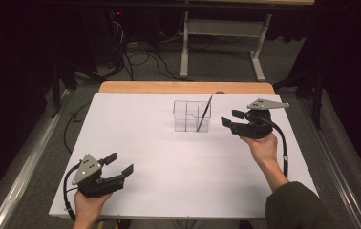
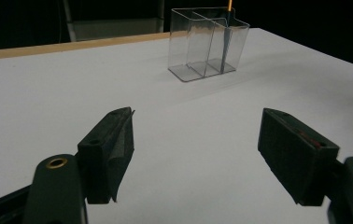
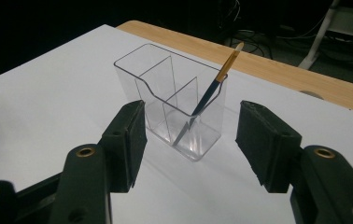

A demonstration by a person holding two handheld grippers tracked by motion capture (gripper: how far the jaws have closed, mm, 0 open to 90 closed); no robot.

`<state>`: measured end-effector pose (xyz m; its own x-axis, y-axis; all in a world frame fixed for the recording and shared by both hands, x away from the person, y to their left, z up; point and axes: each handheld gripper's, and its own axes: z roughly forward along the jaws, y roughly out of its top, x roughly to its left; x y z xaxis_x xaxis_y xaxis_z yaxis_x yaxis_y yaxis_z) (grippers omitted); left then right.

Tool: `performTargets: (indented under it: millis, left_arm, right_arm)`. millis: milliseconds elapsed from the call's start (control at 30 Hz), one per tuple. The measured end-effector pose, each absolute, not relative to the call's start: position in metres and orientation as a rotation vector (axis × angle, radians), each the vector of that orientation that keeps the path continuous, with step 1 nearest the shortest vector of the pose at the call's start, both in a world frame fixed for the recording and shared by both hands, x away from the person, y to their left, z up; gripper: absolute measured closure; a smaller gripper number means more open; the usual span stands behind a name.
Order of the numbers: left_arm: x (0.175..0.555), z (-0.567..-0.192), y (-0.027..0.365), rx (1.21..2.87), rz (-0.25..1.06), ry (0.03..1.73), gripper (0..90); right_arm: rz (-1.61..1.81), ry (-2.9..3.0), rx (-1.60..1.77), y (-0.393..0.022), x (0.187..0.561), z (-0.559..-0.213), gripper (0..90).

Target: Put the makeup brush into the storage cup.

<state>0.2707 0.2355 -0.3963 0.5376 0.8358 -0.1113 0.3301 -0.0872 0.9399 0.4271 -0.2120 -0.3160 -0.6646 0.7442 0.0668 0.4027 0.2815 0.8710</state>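
On the white counter [image 1: 169, 162] a clear three-compartment organizer [image 1: 191, 116] stands near the far edge, with a paintbrush [image 1: 204, 113] already leaning tip-down in its right end compartment. Right tongs [image 1: 230, 118] hover just beside it, apart and empty, so placing looks done; left tongs [image 1: 119, 163] rest apart and empty near the front-left corner.

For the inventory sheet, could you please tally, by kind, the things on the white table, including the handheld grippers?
Clear organiser with compartments: 1
Paintbrush, leaning inside the organiser: 1
Handheld grippers, both open and holding nothing: 2 (left gripper, right gripper)
Total: 4
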Motion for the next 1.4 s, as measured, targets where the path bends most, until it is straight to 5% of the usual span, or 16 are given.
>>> performTargets:
  millis: [1400]
  left_arm:
    - [0.271,-0.397,0.236,1.661,0.565,1.006,27.2]
  right_arm:
    - [1.383,2.216,1.003,-0.235,0.392,-0.311,43.6]
